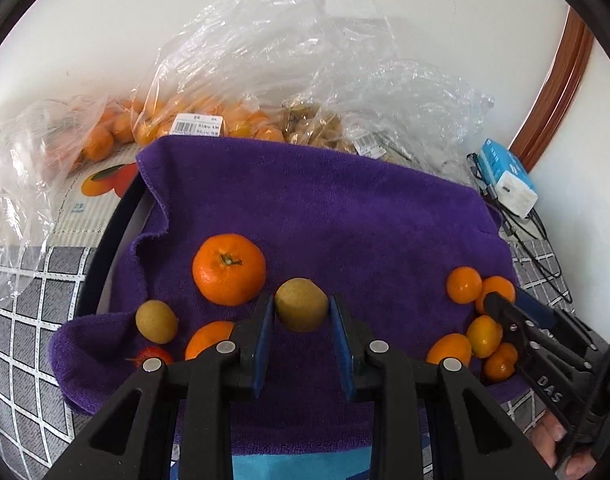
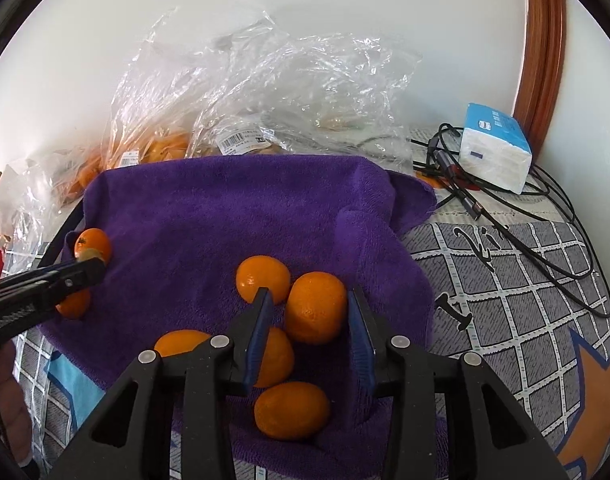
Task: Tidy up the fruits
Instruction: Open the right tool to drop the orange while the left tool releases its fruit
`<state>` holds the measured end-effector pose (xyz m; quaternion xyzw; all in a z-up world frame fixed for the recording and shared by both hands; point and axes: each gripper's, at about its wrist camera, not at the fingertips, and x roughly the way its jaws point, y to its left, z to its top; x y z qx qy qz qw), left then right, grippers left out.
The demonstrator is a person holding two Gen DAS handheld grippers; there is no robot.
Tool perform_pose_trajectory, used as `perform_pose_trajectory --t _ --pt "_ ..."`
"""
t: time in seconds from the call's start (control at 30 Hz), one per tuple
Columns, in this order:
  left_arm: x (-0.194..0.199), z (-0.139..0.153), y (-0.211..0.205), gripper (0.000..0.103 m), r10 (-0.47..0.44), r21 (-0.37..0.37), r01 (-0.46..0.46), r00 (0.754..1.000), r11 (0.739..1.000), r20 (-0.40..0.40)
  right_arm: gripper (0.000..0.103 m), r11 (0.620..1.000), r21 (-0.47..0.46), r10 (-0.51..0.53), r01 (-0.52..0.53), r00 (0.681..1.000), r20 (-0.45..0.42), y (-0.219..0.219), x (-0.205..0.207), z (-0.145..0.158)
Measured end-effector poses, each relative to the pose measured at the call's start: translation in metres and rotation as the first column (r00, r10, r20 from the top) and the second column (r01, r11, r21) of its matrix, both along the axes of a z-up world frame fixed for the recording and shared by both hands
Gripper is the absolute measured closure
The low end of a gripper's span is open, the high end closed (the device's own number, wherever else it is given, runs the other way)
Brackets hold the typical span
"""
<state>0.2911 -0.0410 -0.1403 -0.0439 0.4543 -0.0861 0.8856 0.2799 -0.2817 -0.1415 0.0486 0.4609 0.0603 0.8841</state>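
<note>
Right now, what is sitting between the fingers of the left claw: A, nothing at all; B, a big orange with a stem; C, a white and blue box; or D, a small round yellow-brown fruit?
D: in the left wrist view the left claw has its blue pads closed on a small yellow-brown fruit, while the big orange lies free on the purple towel beside it.

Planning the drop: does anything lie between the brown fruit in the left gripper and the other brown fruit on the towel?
Partly. The large mandarin and a smaller orange flank the line from the held brown fruit to the other brown fruit, leaving only a narrow strip of purple towel between them. Nothing else visible intervenes.
</note>
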Motion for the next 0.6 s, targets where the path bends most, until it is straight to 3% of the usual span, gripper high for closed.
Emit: perform_pose_trajectory --t 0.13,0.37,0.6 --pt "0.0 -0.004 -0.006 0.076 -0.011 0.023 0.011 1.0 1.0 0.002 0.056 1.0 0.012 0.028 -0.028 1.0 0.005 0.001 -0.004 0.002" --pt "-0.005 -0.002 -0.007 0.075 -0.024 -0.001 0.024 1.0 1.0 -0.005 0.052 0.999 -0.002 0.041 -0.041 0.999 -0.01 0.004 -0.007 0.006" --pt "-0.033 0.024 -0.002 0.062 -0.043 0.011 0.043 0.997 0.999 0.056 0.049 1.0 -0.028 0.002 -0.002 1.0 -0.004 0.004 -0.025 0.031"
